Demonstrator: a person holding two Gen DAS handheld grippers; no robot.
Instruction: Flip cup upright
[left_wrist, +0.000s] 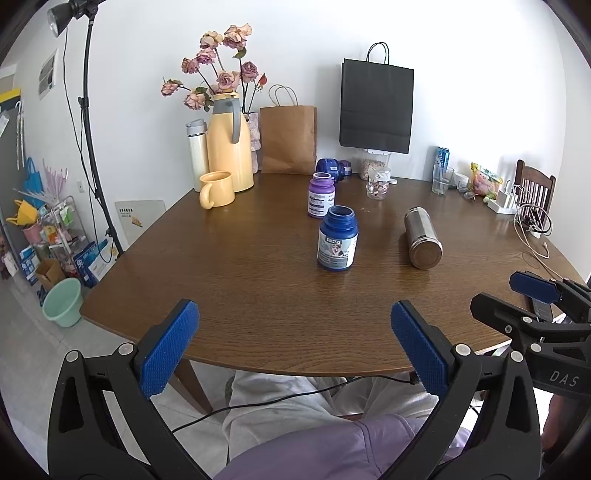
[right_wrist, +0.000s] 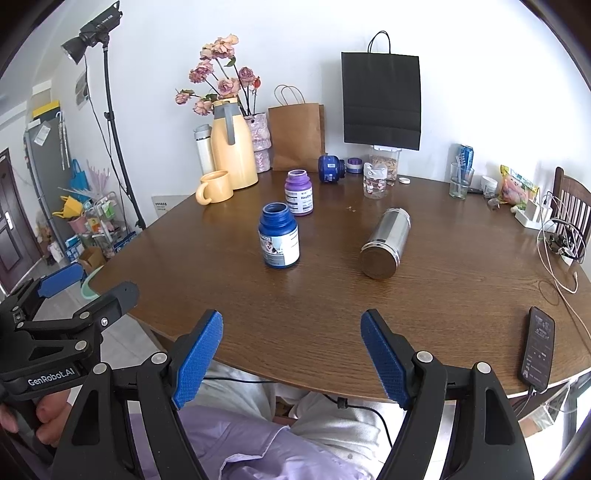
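Wooden bench (left_wrist: 240, 280) is cluttered, but the steel cup (right_wrist: 384, 242) lies on its side mid-bench, base toward us, long axis running away. Both grippers hover at the near edge, jaws spread, holding nothing — right gripper (right_wrist: 291, 354) looks nearer than left gripper (left_wrist: 295, 343).

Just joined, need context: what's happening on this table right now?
A seated person holds two handheld grippers at the near edge of the wooden table. The left gripper and right gripper are both open and empty, well short of any object. The steel cup lies on its side, base toward the cameras, to the right of the upright dark blue bottle. Nothing has been gripped; the flip hasn't started.
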